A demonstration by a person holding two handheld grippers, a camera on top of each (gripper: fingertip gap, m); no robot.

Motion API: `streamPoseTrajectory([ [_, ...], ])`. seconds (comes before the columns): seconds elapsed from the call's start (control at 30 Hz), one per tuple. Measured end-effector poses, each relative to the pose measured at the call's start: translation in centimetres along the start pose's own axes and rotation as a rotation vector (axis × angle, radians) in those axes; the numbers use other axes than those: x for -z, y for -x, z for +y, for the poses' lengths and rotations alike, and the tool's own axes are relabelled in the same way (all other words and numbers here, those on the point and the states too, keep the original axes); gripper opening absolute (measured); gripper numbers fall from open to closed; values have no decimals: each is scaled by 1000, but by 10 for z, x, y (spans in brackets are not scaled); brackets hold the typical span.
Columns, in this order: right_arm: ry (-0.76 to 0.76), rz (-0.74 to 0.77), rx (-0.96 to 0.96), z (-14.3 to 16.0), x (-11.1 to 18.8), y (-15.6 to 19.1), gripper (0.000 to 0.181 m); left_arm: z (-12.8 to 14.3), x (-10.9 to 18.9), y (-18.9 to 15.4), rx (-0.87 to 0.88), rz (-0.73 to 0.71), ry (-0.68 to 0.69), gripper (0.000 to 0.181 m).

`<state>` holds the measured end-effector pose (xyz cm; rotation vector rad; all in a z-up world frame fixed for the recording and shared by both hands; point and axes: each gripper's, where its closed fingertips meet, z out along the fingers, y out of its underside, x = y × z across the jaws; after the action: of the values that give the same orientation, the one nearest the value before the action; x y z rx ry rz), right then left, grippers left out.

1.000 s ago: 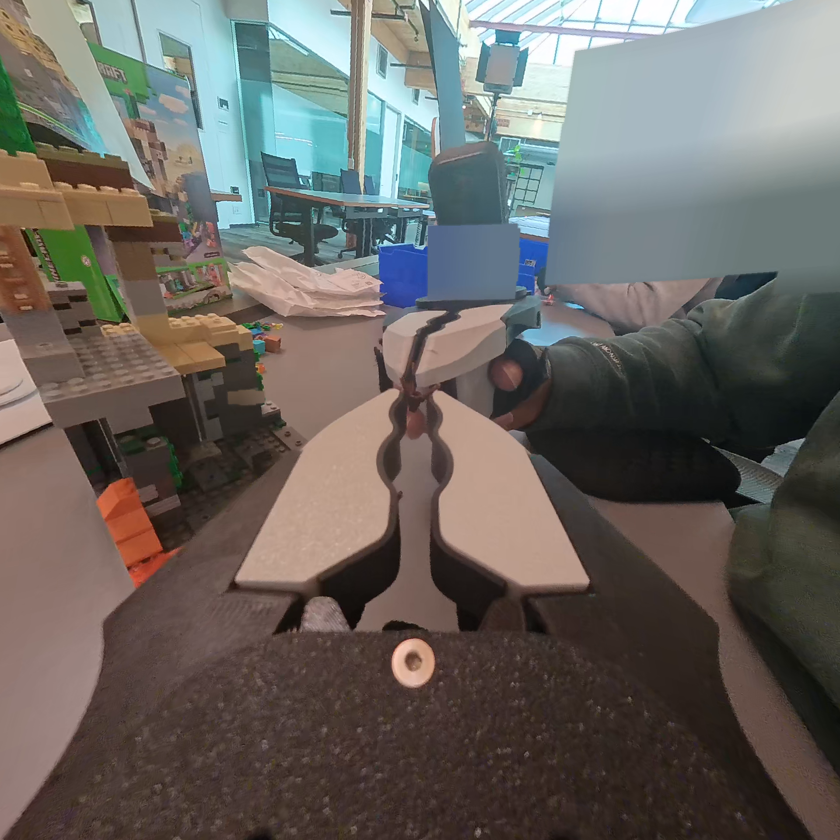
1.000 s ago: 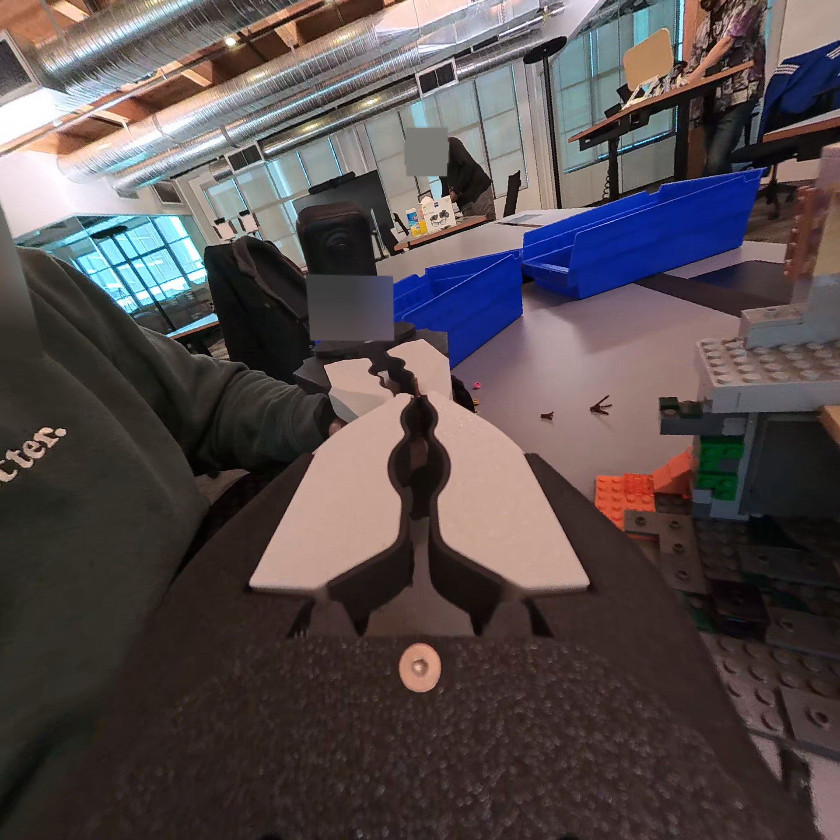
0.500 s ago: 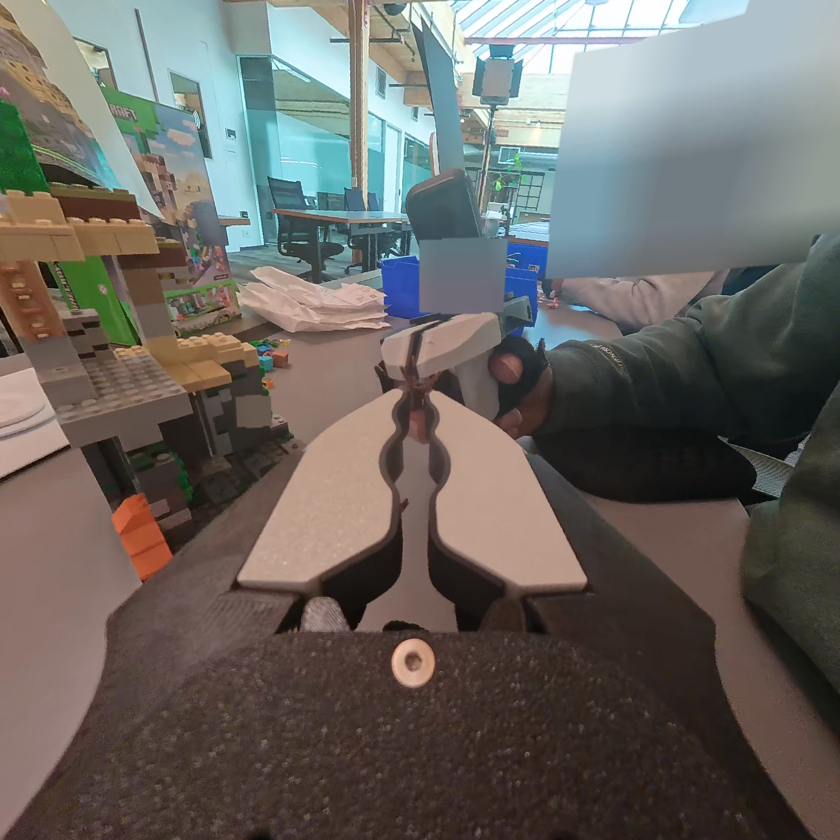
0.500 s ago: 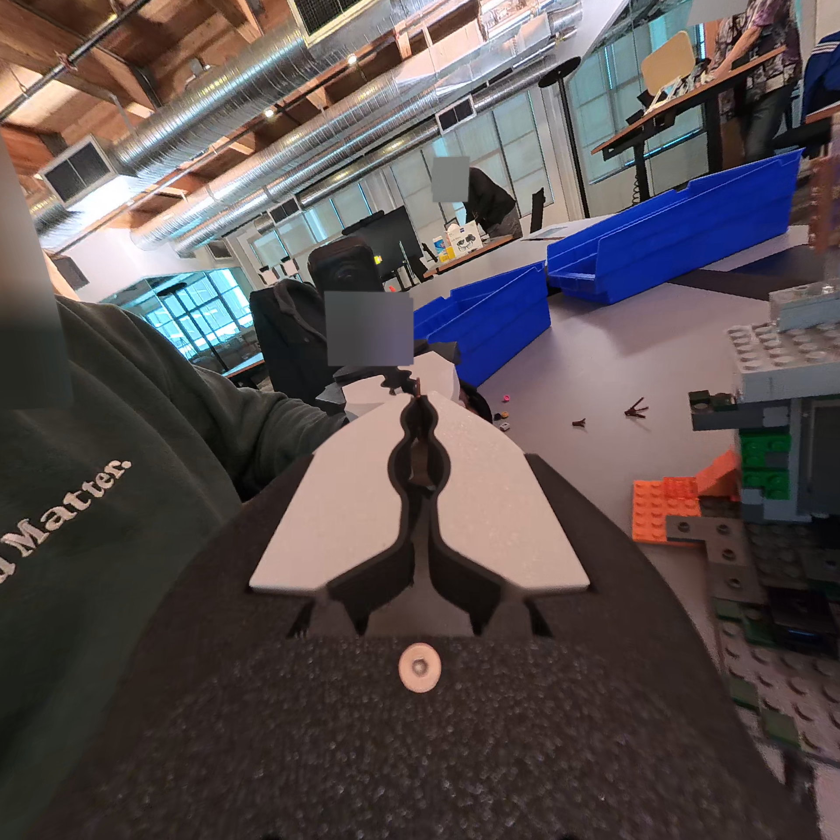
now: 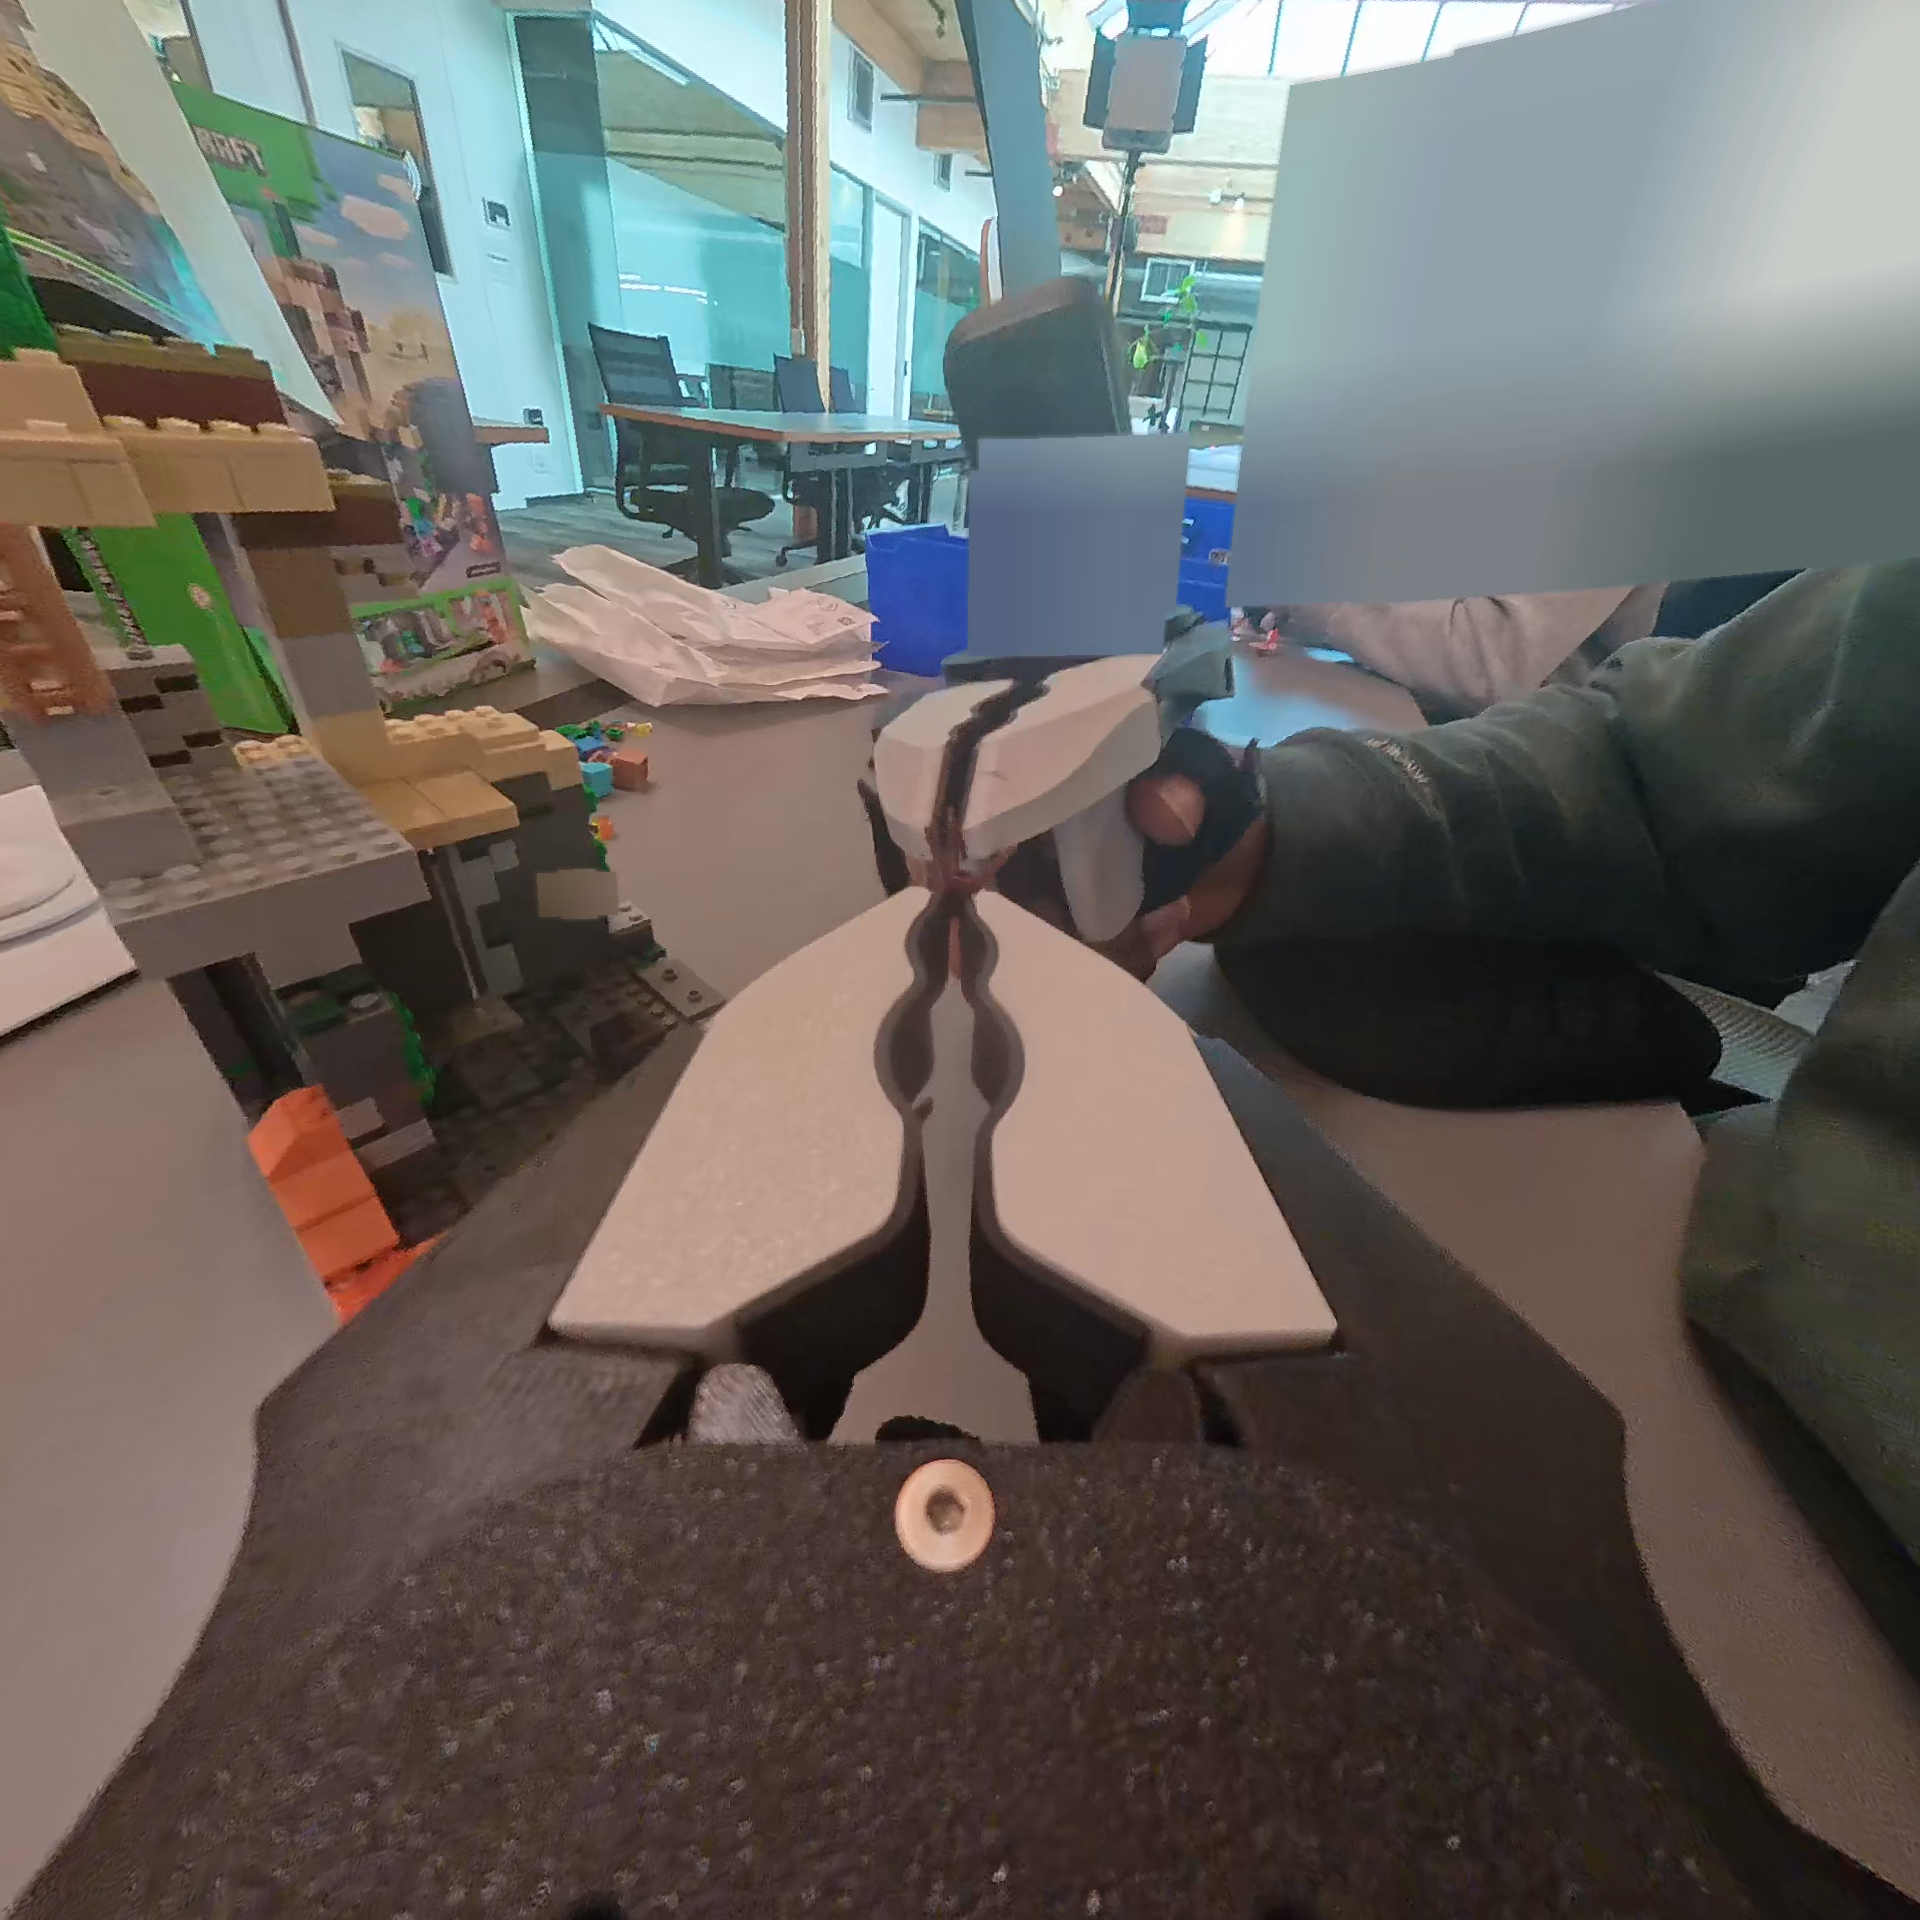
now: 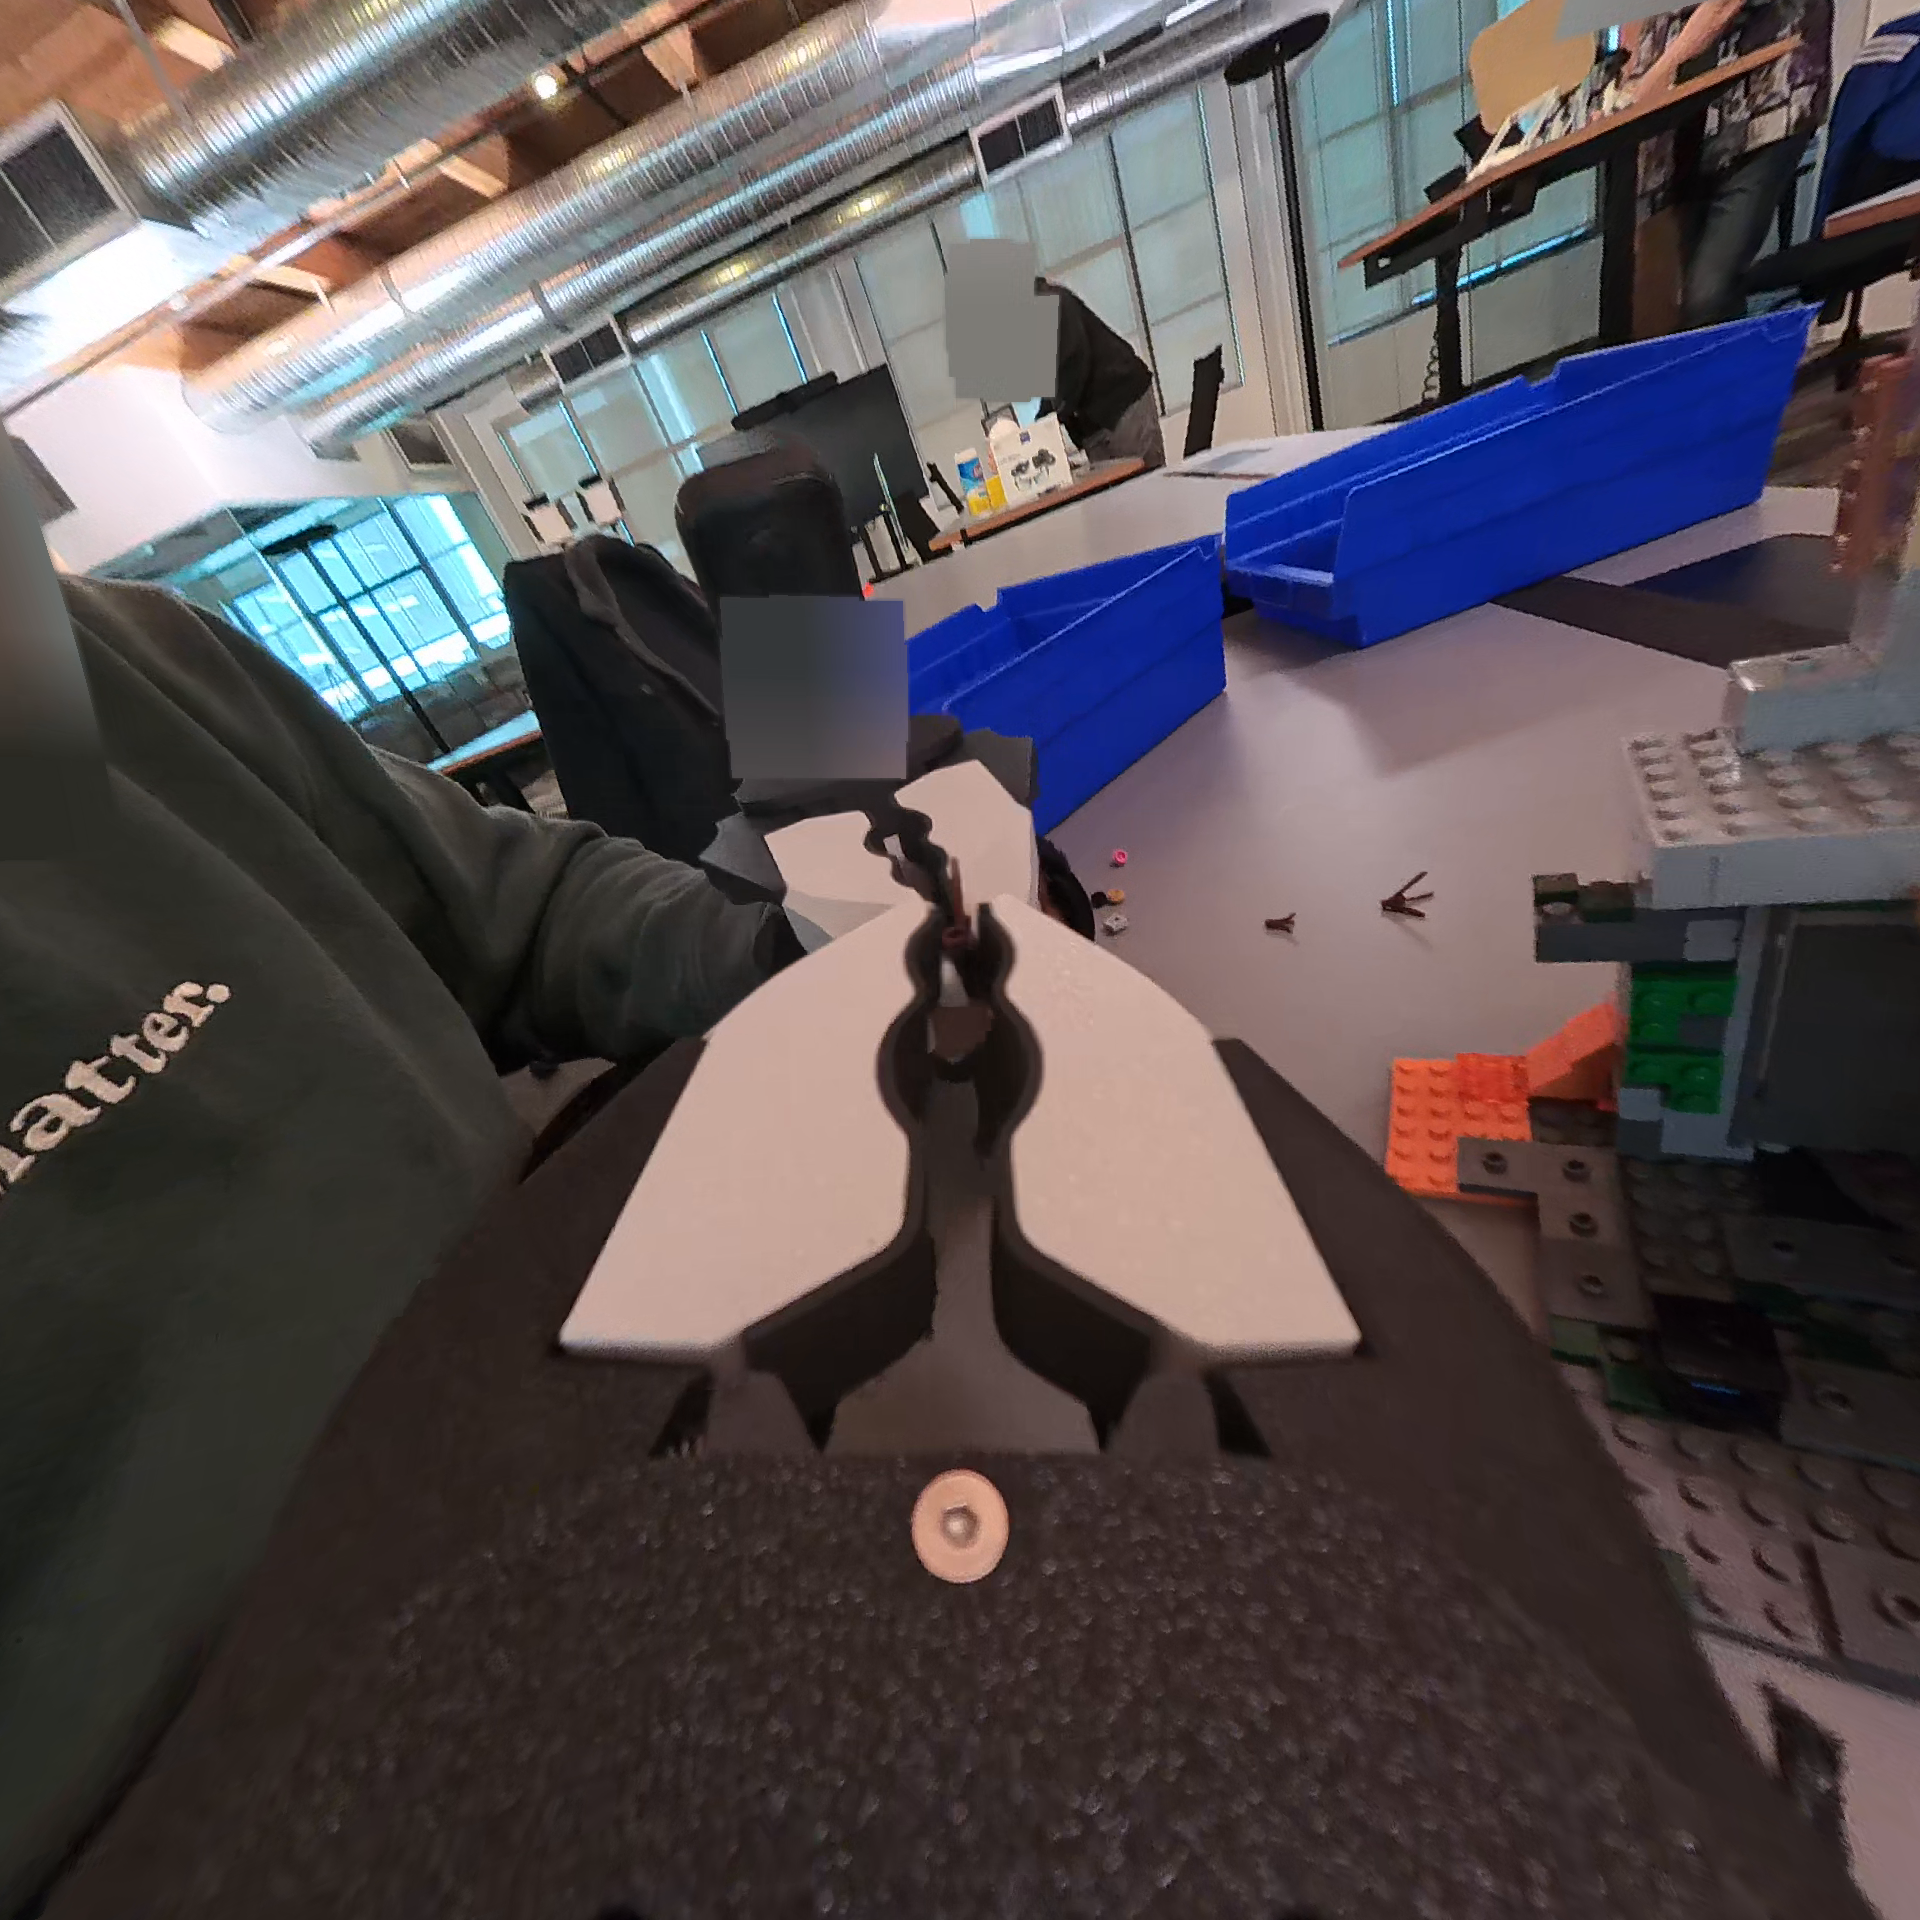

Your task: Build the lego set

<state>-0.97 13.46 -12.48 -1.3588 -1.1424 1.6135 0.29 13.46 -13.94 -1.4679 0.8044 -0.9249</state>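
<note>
My left gripper (image 5: 951,906) and my right gripper (image 6: 958,914) meet tip to tip above the grey table. Each is shut on a small dark-brown lego piece: it shows between the left fingers (image 5: 951,940) and between the right fingers (image 6: 956,1029). The pieces touch where the tips meet; whether they are joined is hidden. The right gripper also shows in the left wrist view (image 5: 961,847), and the left gripper in the right wrist view (image 6: 914,862). The partly built grey, tan and green lego model (image 5: 291,852) stands left of the left gripper, and to the far right in the right wrist view (image 6: 1766,914).
Orange plates (image 6: 1465,1117) lie at the model's foot. Small loose pieces (image 6: 1403,899) lie on the table. Blue bins (image 6: 1507,540) stand beyond. White paper bags (image 5: 707,639) and the set's box (image 5: 343,395) are behind the model. A person's green sleeves (image 5: 1507,831) fill one side. Both grippers' tips are close together, under 4 cm apart.
Both grippers stay shut and tip to tip. Both have shifted and tilted a little, so the model sits farther to the side in the right wrist view.
</note>
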Motion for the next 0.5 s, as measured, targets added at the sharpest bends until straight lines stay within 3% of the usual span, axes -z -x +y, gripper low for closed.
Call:
streamPoseTrajectory([
  [0.13,131,62,59,4,13,-12,17,11,2,11,-32,-57,69,2],
  [0.33,710,232,213,75,55,-44,12,34,5,28,-64,-127,195,2],
  [0.5,873,284,233,103,59,-53,12,41,3,29,-77,-135,235,2],
])
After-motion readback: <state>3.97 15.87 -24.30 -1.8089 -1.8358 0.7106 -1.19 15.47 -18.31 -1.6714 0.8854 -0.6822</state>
